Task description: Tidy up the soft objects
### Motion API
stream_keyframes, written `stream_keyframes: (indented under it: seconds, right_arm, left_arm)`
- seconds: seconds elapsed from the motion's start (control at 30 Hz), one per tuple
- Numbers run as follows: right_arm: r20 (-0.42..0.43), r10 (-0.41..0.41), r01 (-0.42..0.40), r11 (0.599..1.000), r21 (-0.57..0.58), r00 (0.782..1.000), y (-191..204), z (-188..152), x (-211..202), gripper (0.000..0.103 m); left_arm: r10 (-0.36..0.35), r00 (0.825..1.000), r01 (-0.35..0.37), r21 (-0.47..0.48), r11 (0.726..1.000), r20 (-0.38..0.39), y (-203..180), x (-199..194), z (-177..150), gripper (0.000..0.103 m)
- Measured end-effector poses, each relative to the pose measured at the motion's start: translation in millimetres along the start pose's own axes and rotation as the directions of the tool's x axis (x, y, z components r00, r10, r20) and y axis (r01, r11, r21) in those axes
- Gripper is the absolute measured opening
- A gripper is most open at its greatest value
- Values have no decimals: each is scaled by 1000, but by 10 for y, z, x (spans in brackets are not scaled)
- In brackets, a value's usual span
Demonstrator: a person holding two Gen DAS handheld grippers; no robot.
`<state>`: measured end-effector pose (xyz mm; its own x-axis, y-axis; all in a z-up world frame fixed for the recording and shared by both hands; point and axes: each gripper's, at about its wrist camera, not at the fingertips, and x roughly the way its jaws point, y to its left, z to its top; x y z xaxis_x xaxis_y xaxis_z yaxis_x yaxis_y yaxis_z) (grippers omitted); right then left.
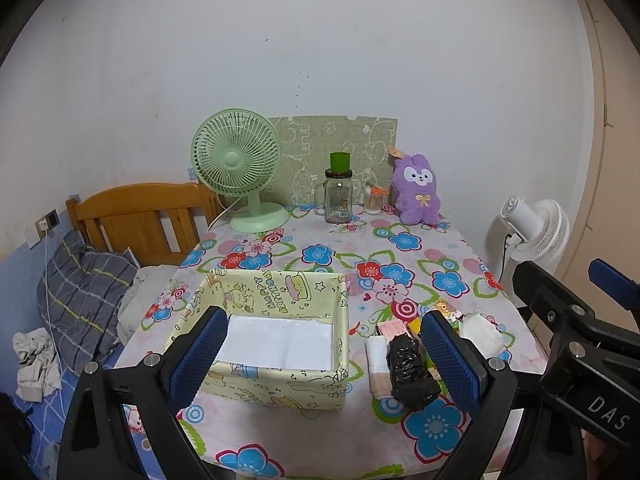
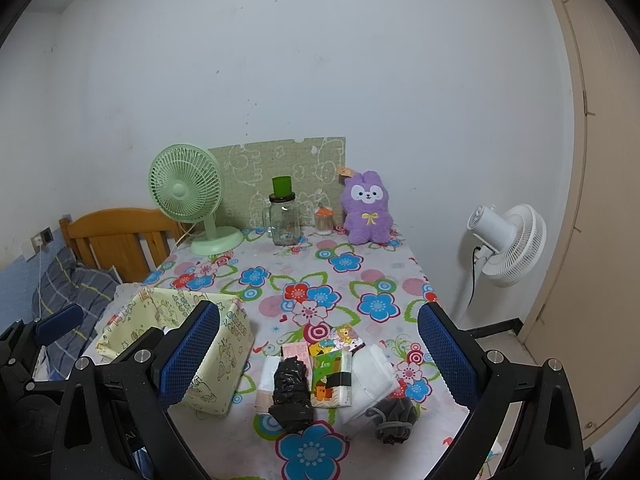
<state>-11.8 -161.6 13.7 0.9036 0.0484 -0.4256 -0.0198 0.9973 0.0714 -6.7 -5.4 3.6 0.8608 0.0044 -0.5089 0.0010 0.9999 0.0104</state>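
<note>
A yellow cartoon-print fabric box (image 1: 280,292) (image 2: 224,344) stands open near the table's front left, holding only a white liner. To its right lies a pile of soft things: a black plastic-bag roll (image 1: 410,372) (image 2: 291,388), tissue packs (image 2: 330,376), a white folded pad (image 2: 370,376) and a grey pouch (image 2: 394,420). A purple plush bunny (image 1: 416,190) (image 2: 366,210) sits at the table's back. My left gripper (image 1: 324,360) is open, empty, over the box's front edge. My right gripper (image 2: 320,360) is open, empty, above the pile.
A green desk fan (image 1: 238,168), a glass jar with a green lid (image 1: 339,192) and a cotton-swab holder (image 1: 374,200) stand at the table's back. A white floor fan (image 2: 506,240) stands to the right. A bed with a wooden headboard (image 1: 140,216) lies left.
</note>
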Motion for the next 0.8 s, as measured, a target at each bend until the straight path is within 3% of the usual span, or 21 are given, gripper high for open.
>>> stream_keyframes:
  seconds: [0.8]
  right_arm:
    - [-6, 9, -9, 1000, 13, 1000, -3, -16, 29, 101]
  left_arm:
    - [-8, 1000, 8, -4, 1000, 0, 19, 12, 16, 98]
